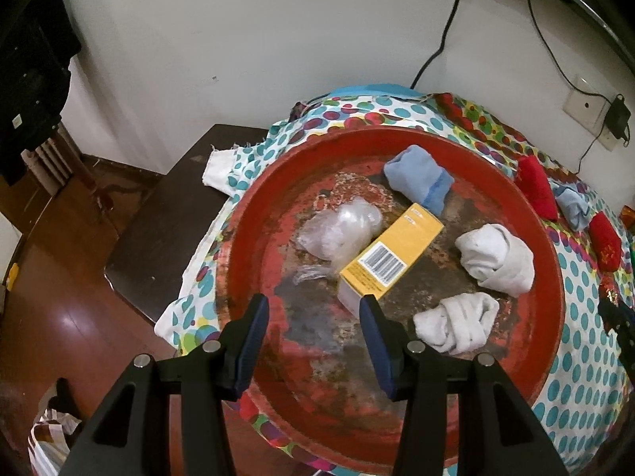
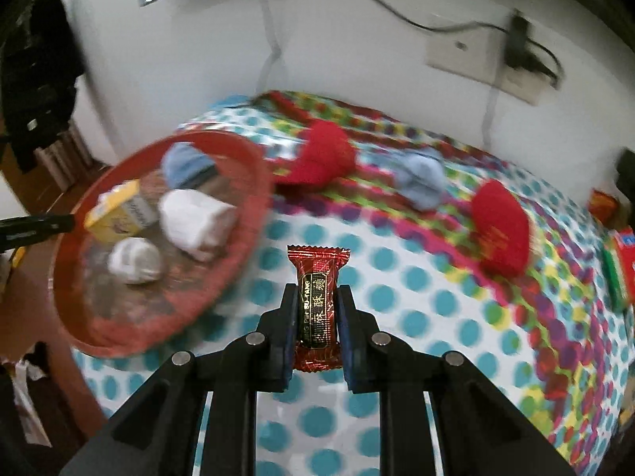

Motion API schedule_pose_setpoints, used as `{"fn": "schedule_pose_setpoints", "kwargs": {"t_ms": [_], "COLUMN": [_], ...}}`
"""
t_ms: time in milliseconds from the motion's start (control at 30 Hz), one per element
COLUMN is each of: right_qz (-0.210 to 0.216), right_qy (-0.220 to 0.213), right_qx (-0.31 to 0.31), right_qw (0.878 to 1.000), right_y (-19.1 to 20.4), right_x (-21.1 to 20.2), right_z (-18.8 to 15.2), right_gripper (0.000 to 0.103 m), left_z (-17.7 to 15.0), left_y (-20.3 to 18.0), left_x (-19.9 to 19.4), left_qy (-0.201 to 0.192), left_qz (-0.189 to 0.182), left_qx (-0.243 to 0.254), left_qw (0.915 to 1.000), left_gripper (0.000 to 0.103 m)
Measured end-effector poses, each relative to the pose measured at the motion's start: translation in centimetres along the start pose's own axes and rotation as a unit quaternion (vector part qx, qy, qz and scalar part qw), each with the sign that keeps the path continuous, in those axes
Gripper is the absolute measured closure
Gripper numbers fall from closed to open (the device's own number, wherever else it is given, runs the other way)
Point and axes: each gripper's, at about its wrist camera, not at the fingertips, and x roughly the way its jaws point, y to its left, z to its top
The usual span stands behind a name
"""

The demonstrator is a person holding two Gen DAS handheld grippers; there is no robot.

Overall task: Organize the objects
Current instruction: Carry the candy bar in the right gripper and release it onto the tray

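Observation:
A round red tray [image 1: 254, 214] sits on a dotted cloth and holds a yellow box [image 1: 391, 254], a clear plastic bag [image 1: 341, 230], a rolled blue sock [image 1: 418, 180] and two rolled white socks [image 1: 496, 260]. My left gripper [image 1: 313, 309] is open and empty above the tray's near part, its right finger close to the box's end. My right gripper [image 2: 317, 297] is shut on a red wrapped candy [image 2: 319, 277], held above the cloth to the right of the tray [image 2: 246, 238].
Two red rolled socks [image 2: 329, 154] [image 2: 502, 226] and a blue one [image 2: 420, 180] lie on the dotted cloth [image 2: 397, 277]. Red and green packets [image 2: 619, 265] lie at the far right. A dark side table [image 1: 170, 218] stands left of the tray. Cables hang on the wall.

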Motion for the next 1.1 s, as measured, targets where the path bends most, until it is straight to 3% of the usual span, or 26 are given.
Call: {"fn": "schedule_pose_setpoints", "kwargs": {"t_ms": [300,600,1100], "right_qz": [0.06,0.1,0.117], "right_qy": [0.007,0.027,0.057], "right_qx": [-0.065,-0.14,-0.174], "right_qw": [0.996,0.985,0.976], "right_y": [7.8,15.0,19.8], "right_x": [0.6,1.3,4.9], "right_z": [1.2,0.7,0.6], "right_gripper": [0.085,0.085,0.085], "left_z": [0.0,0.0,-0.2], "left_y": [1.6,3.7,5.8], "left_x": [0.0,0.1,1.1], "left_qy": [0.0,0.002,0.013], "left_qz": [0.017,0.03,0.035], "left_qx": [-0.018,-0.042,-0.067], "left_qw": [0.9997,0.9987,0.9971], "left_gripper": [0.054,0.054,0.054]}}
